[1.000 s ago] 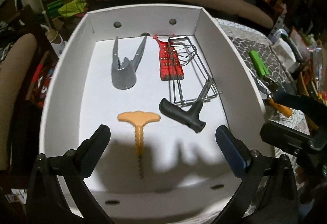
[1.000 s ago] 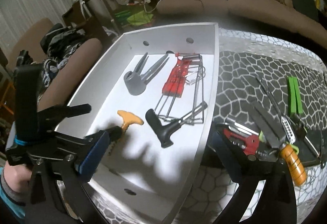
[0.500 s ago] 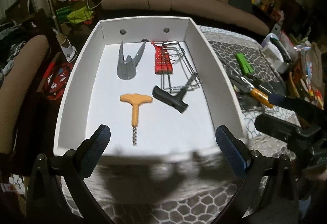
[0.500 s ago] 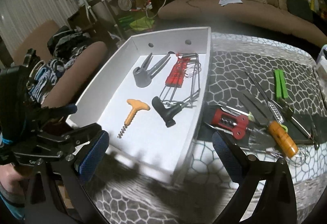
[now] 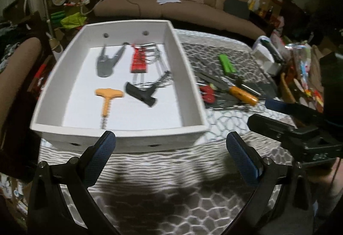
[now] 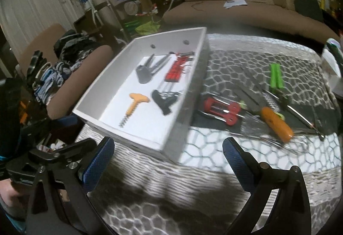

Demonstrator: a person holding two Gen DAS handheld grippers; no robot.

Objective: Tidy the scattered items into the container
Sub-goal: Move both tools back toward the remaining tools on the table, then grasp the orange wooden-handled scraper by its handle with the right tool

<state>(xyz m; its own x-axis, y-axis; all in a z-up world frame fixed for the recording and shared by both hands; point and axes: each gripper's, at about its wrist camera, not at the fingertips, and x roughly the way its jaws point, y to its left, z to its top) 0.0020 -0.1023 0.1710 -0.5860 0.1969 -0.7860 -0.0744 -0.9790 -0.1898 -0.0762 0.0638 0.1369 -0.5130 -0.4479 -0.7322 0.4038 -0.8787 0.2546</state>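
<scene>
A white box (image 5: 188,67) (image 6: 193,89) stands on the patterned tablecloth. Inside lie an orange corkscrew (image 5: 107,95) (image 6: 135,104), a black-handled tool (image 5: 141,93) (image 6: 163,100), a grey nutcracker (image 5: 107,63) (image 6: 148,72), a red tool (image 5: 138,61) (image 6: 174,70) and a wire rack. Right of the box lie a red corkscrew (image 6: 223,109) (image 5: 206,93), an orange-handled whisk (image 6: 276,124) (image 5: 243,94) and green tongs (image 6: 276,78) (image 5: 226,63). My left gripper (image 5: 170,149) hangs open in front of the box's near wall. My right gripper (image 6: 168,153) is open near the box's near right corner.
A brown sofa (image 5: 171,5) runs behind the table. A brown chair back (image 6: 70,82) stands at the box's left side. Clutter and a white appliance (image 5: 265,57) crowd the table's right edge. A person's hand (image 6: 8,190) holds the left gripper.
Both grippers have pulled back toward me, away from the box, staying open. The left one was over the box's floor and is now outside its near wall.
</scene>
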